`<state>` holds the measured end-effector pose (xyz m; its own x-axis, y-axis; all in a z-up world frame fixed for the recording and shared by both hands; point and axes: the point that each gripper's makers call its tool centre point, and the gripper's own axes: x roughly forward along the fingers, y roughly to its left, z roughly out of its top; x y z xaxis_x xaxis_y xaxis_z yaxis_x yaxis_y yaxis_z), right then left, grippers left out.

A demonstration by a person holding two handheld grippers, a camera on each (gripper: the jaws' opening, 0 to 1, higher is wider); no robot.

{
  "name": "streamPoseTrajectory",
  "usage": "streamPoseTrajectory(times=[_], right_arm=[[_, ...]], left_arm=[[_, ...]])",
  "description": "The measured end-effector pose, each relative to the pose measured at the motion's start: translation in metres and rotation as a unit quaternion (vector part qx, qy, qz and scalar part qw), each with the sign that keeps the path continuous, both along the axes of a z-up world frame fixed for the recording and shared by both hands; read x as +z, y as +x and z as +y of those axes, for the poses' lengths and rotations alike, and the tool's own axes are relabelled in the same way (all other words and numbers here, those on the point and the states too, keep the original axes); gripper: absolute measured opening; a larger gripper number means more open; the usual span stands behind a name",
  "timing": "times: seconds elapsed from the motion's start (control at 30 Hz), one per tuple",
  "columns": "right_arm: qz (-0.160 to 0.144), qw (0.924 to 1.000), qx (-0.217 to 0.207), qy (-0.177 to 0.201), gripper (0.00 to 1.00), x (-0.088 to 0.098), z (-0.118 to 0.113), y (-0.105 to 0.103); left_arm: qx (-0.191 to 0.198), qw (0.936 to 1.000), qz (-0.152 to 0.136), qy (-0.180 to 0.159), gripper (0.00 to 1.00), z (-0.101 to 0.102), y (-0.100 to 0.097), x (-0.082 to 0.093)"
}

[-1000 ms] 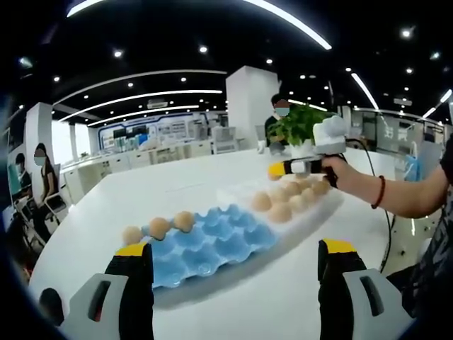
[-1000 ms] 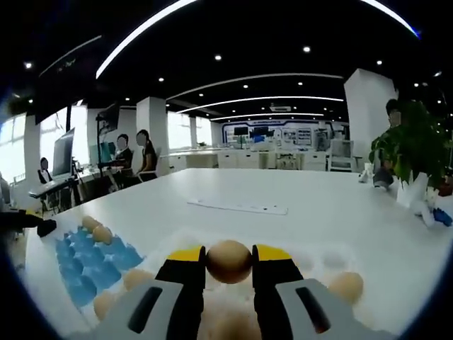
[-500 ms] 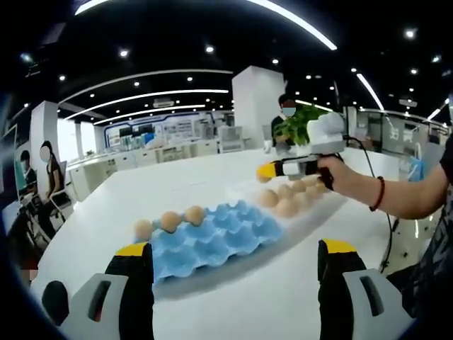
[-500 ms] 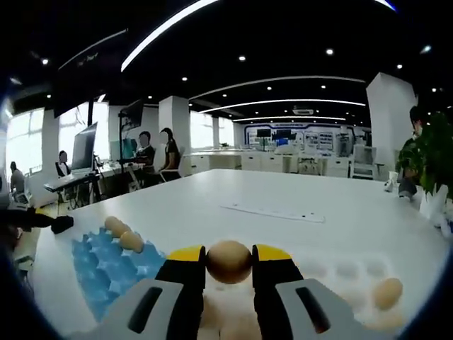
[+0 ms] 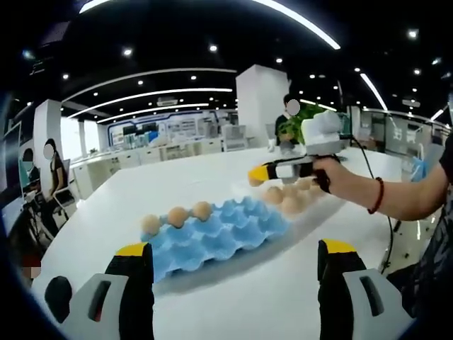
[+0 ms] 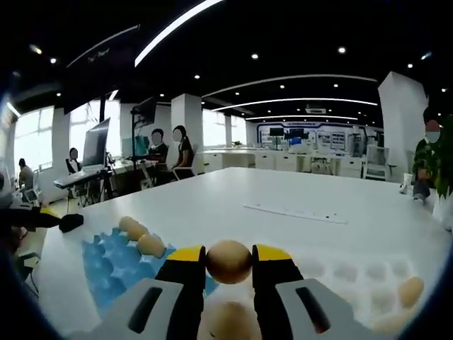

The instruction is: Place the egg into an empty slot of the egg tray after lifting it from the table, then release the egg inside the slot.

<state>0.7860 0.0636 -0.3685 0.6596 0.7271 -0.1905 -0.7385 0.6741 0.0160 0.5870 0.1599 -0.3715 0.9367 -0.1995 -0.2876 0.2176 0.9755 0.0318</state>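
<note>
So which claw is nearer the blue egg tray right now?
Probably the left claw: it hangs open just in front of the blue egg tray's near edge. The right claw, shut on an egg, is raised beyond the tray's far corner, over the loose eggs.

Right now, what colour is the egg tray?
Blue; the moulded blue egg tray shows best in the left gripper view.

No legible text, labels, brands or numbers; distant wall displays too blurred to read
</note>
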Motion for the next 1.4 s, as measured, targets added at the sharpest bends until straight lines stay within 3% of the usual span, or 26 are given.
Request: streamPoseTrajectory(times=[0.9, 1.4], right_arm=[[0.015, 0.9975, 0.065, -0.025, 0.26, -0.018, 0.073, -0.023], [0.047, 0.9955, 0.069, -0.045, 0.27, -0.043, 0.077, -0.024]], left_arm=[[0.022, 0.9997, 0.006, -0.005, 0.98, 0.021, -0.011, -0.007], [0.028, 0.9996, 0.001, -0.003, 0.98, 0.030, -0.013, -0.004]])
